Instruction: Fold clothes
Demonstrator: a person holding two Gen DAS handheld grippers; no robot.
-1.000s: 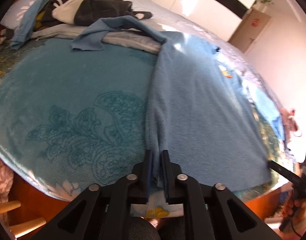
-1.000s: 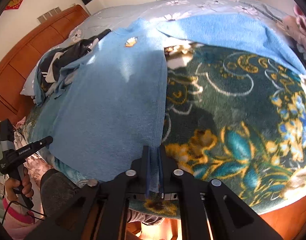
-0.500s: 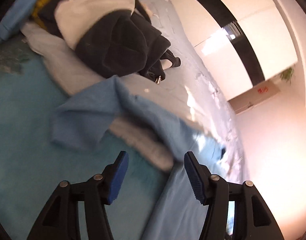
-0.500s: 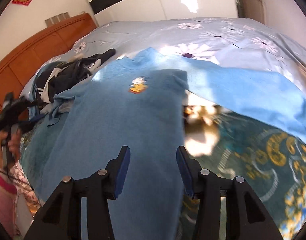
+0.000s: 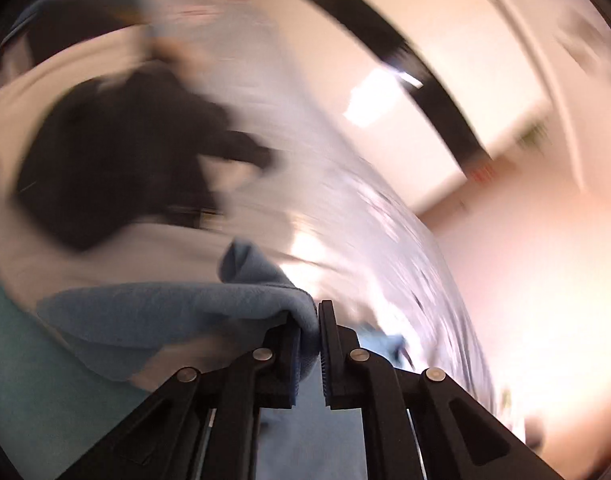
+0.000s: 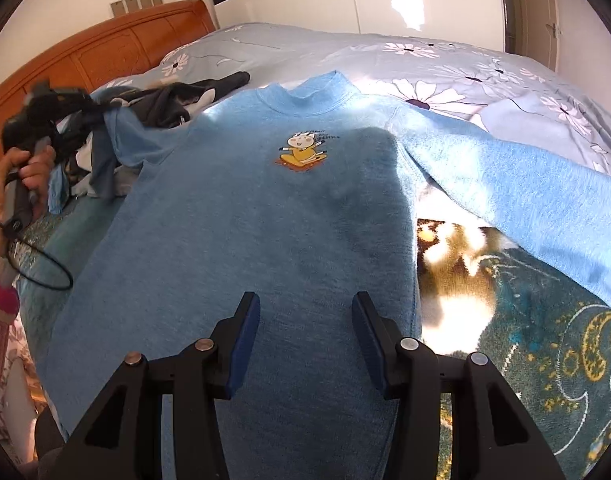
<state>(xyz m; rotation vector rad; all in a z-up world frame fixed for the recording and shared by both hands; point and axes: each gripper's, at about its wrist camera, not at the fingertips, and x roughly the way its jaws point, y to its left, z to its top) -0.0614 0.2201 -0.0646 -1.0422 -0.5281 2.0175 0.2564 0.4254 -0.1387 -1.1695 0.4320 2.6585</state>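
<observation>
Blue sweater sleeve [image 5: 177, 312] pinched in left gripper [image 5: 319, 334], jaws just closed on its fold.
Right gripper [image 6: 305, 340] half open, empty, above blue sweater [image 6: 245, 240] flat on bed [image 6: 465, 60]; only right view shows cartoon patch [image 6: 303, 150], hand [image 6: 25, 176].

The blue knit sweater with a cartoon patch [image 6: 265, 216] lies flat on the bed [image 6: 445, 52], collar toward the wooden headboard [image 6: 105, 52]. One sleeve extends right across the dark floral blanket [image 6: 545, 340]. The heap of dark and pale clothes [image 6: 161, 100] lies left of the collar. The right tool [image 6: 305, 320] hangs over the sweater's lower part; the left tool [image 5: 307, 344] is beside the heap.
</observation>
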